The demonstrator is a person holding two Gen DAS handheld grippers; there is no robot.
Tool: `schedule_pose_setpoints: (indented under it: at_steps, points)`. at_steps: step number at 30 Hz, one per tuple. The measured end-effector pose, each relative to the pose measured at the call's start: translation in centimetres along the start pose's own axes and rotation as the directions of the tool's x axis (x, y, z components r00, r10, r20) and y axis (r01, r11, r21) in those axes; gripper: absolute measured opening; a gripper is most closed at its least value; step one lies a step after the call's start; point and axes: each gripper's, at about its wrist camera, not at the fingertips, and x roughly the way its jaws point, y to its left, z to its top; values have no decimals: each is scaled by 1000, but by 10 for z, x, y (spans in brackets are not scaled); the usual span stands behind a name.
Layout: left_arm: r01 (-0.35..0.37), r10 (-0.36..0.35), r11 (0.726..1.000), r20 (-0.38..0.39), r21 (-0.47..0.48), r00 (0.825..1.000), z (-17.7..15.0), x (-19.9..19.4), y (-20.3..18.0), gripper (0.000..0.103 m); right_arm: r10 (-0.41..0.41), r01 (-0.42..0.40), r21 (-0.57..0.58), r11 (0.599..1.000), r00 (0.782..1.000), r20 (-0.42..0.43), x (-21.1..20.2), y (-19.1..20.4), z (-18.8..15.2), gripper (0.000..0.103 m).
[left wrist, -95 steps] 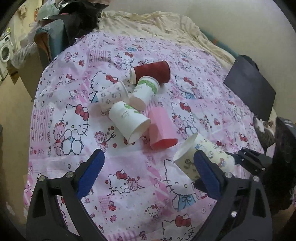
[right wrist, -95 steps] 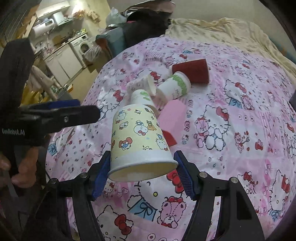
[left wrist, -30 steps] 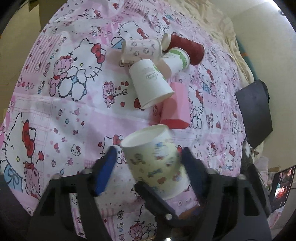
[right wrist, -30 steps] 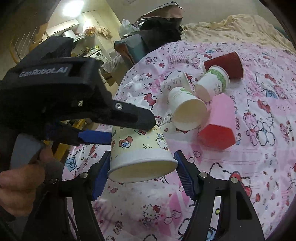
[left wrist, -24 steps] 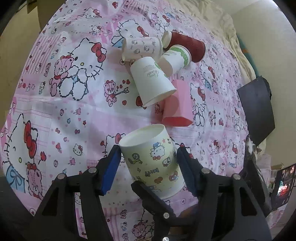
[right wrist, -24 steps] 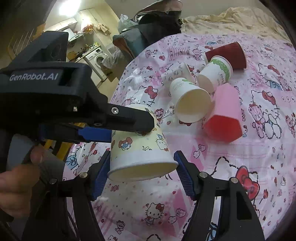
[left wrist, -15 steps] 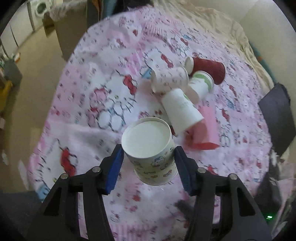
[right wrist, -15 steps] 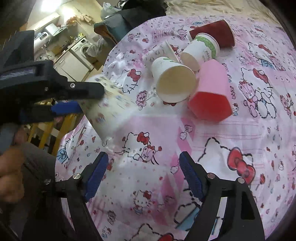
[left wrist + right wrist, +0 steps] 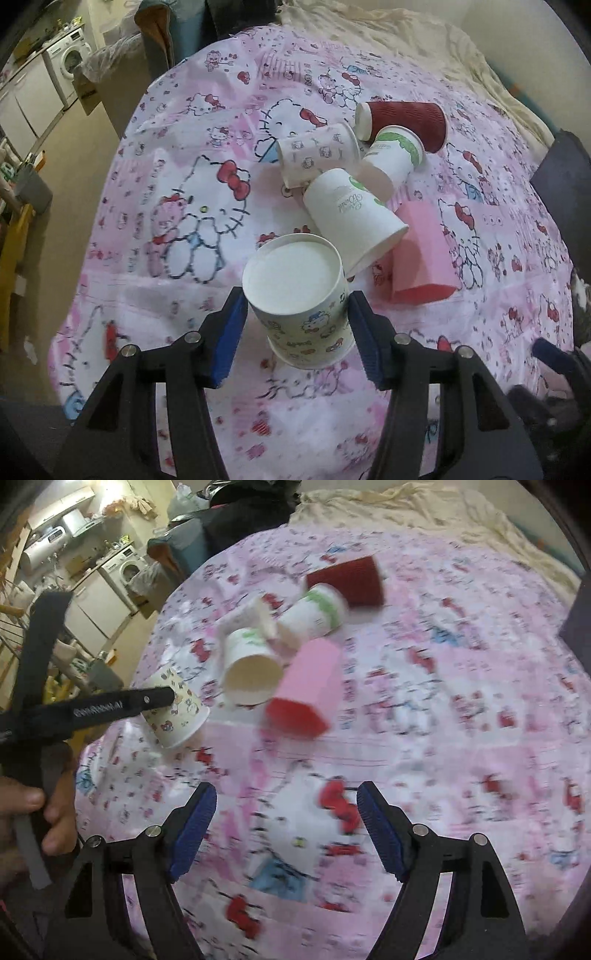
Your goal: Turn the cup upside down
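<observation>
My left gripper (image 9: 293, 314) is shut on the cartoon-print paper cup (image 9: 303, 299); its closed base faces the camera and its mouth points down toward the pink Hello Kitty bedspread (image 9: 184, 221). In the right wrist view the same cup (image 9: 175, 710) hangs tilted in the left gripper above the bed's left edge. My right gripper (image 9: 284, 823) is open and empty, low over the bedspread (image 9: 443, 738), well right of that cup.
Several cups lie on their sides in a pile mid-bed: a dark red one (image 9: 402, 122), a green-banded one (image 9: 391, 162), a small printed one (image 9: 317, 155), a white one (image 9: 354, 214) and a pink one (image 9: 424, 254). A black object (image 9: 565, 192) lies at right. The bed edge drops to the floor at left.
The right gripper let go of the printed cup and opened; the left gripper closed on it, carried it left and turned it so the base faces up.
</observation>
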Motion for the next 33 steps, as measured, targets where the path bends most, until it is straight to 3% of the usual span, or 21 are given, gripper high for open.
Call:
schedule_pose_setpoints:
  at_steps: [3, 6, 10, 14, 15, 16, 18, 20, 26, 29, 31, 33]
  points:
    - [5, -4, 999, 34, -32, 999, 0, 8, -4, 52, -8, 6, 55, 998, 1000, 24, -9, -19, -3, 81]
    - [-35, 35, 999, 42, -9, 999, -1, 14, -13, 52, 11, -14, 115, 993, 1000, 24, -8, -28, -6, 81]
    - [-90, 85, 994, 77, 66, 993, -10, 15, -27, 53, 12, -17, 112, 994, 999, 40, -12, -28, -4, 81]
    - [-63, 57, 993, 54, 104, 997, -17, 13, -33, 53, 4, -9, 122, 992, 999, 43, -12, -31, -1, 81]
    - [-67, 61, 991, 51, 112, 997, -18, 11, -34, 56, 6, -11, 129, 992, 999, 40, -12, -32, -1, 81]
    - [-68, 62, 991, 48, 118, 997, -19, 9, -34, 66, 10, -15, 136, 991, 999, 39, -12, -32, -1, 81]
    - [-60, 55, 989, 44, 134, 998, -22, 0, -36, 78, 11, -17, 134, 991, 999, 42, -12, -31, 0, 81]
    - [-62, 51, 985, 70, 161, 996, -26, -11, -39, 83, 12, -18, 130, 991, 999, 50, -14, -31, 1, 81]
    - [-50, 16, 984, 198, 168, 980, -32, -70, -31, 86, 39, -53, 121, 991, 993, 114, -26, -25, 1, 81]
    - [-55, 12, 988, 281, 147, 960, -38, -102, -20, 87, 39, -57, 94, 994, 983, 182, -40, -13, 0, 84]
    - [-66, 24, 990, 313, 127, 949, -41, -114, -12, 97, 45, -62, 72, 995, 974, 224, -49, -3, -1, 88]
    - [-63, 24, 993, 346, 102, 938, -45, -125, -5, 99, 45, -58, 39, 998, 962, 268, -58, 10, -4, 92]
